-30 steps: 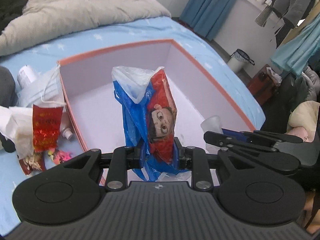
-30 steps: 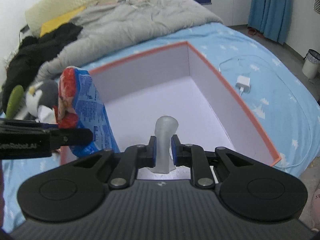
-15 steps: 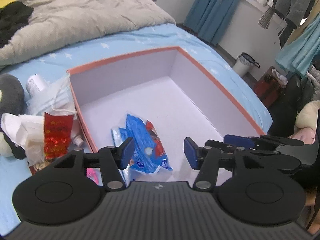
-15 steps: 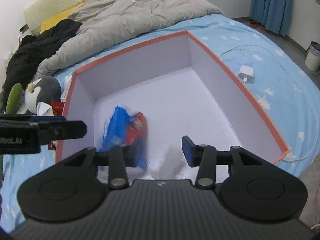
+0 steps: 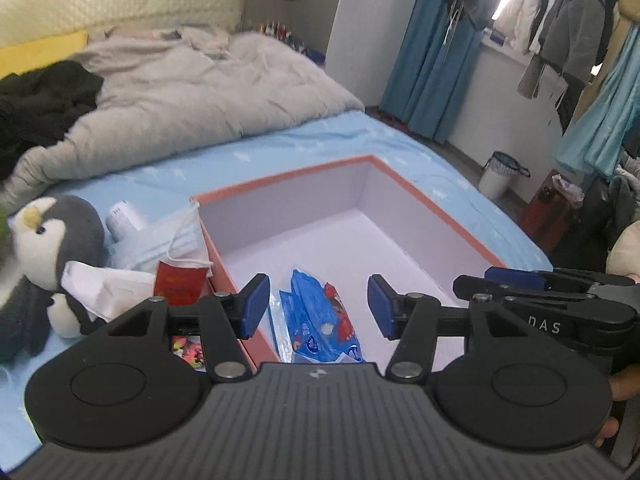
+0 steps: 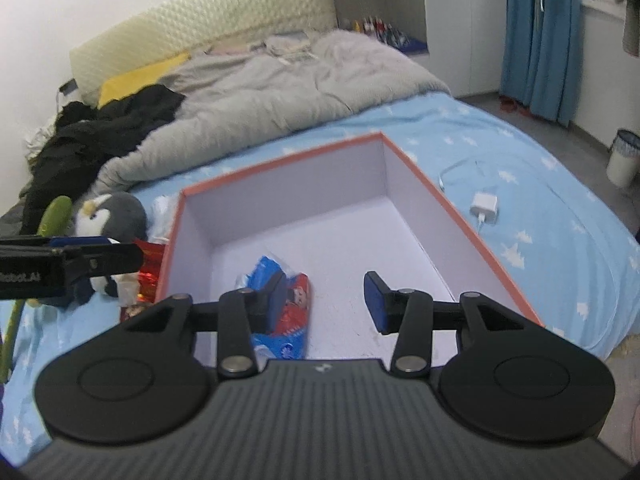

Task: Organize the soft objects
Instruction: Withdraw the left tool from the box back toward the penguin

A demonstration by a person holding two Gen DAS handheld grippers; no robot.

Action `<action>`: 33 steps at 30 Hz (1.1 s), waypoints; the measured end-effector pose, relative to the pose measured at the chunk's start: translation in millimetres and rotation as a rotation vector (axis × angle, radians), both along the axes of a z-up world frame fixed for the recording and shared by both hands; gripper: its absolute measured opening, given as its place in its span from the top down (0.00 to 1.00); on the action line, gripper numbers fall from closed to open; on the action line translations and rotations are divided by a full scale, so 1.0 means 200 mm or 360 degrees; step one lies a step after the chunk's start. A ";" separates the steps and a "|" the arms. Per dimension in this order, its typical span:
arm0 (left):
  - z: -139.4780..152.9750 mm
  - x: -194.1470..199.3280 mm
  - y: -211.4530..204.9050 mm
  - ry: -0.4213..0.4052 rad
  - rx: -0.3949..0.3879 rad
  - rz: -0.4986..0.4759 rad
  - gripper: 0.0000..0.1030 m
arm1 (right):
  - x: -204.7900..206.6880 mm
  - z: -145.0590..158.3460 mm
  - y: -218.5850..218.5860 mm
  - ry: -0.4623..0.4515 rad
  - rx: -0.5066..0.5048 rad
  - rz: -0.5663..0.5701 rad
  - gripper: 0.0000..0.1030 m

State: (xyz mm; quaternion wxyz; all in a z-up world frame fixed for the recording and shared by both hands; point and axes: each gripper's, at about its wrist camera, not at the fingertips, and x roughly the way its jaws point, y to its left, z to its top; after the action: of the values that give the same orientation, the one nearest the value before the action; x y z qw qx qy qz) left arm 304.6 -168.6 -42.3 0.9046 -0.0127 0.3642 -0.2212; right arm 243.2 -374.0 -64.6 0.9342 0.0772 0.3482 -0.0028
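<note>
An orange-rimmed box (image 5: 440,210) (image 6: 460,216) with a pale inside sits on the blue bed. A blue and red snack bag (image 5: 316,320) (image 6: 288,312) lies flat on the box floor near the front left corner. My left gripper (image 5: 316,306) is open and empty above the bag. My right gripper (image 6: 326,300) is open and empty over the front of the box; it also shows in the left wrist view (image 5: 548,300). A penguin plush (image 5: 52,248) (image 6: 112,216), face masks (image 5: 168,236) and a red packet (image 5: 180,282) lie left of the box.
A grey duvet (image 5: 192,92) and black clothes (image 6: 100,132) cover the far bed. A white charger with cable (image 6: 484,206) lies right of the box. A green object (image 6: 56,212) sits by the penguin. A waste bin (image 5: 498,174) and hanging clothes stand beyond the bed's right edge.
Both grippers opened. The snack bag dropped from my left gripper into the box, and the pale soft item left my right gripper. Both grippers have since risen and tilted up.
</note>
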 end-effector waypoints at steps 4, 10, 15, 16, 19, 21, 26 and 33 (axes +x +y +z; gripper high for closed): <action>0.06 -0.11 0.05 -0.0090 0.0012 0.0015 0.41 | -0.08 0.05 0.06 -0.0088 -0.0008 0.0041 0.56; 0.11 -0.26 0.17 -0.0155 -0.0029 0.0053 0.41 | -0.21 0.12 0.17 -0.0211 -0.0007 0.0105 0.56; 0.12 -0.37 0.28 -0.0148 -0.0033 0.0133 0.41 | -0.32 0.16 0.26 -0.0290 0.0012 0.0156 0.56; 0.12 -0.40 0.29 -0.0155 -0.0010 0.0161 0.41 | -0.34 0.17 0.28 -0.0306 0.0014 0.0153 0.56; 0.14 -0.49 0.34 -0.0190 -0.0011 0.0185 0.41 | -0.40 0.17 0.33 -0.0336 0.0018 0.0159 0.56; 0.14 -0.54 0.37 -0.0191 -0.0032 0.0199 0.41 | -0.43 0.17 0.36 -0.0336 0.0007 0.0162 0.56; 0.12 -0.64 0.45 -0.0183 -0.0071 0.0222 0.41 | -0.50 0.16 0.42 -0.0331 0.0011 0.0173 0.56; 0.05 -0.74 0.58 -0.0135 -0.0118 0.0308 0.41 | -0.58 0.12 0.50 -0.0308 0.0056 0.0183 0.56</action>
State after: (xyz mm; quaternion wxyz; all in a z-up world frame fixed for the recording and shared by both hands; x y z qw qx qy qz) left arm 155.6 -52.1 -33.1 0.9353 -0.0718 0.3141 -0.1466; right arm 126.9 -274.3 -40.3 0.9606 0.0735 0.2601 0.0644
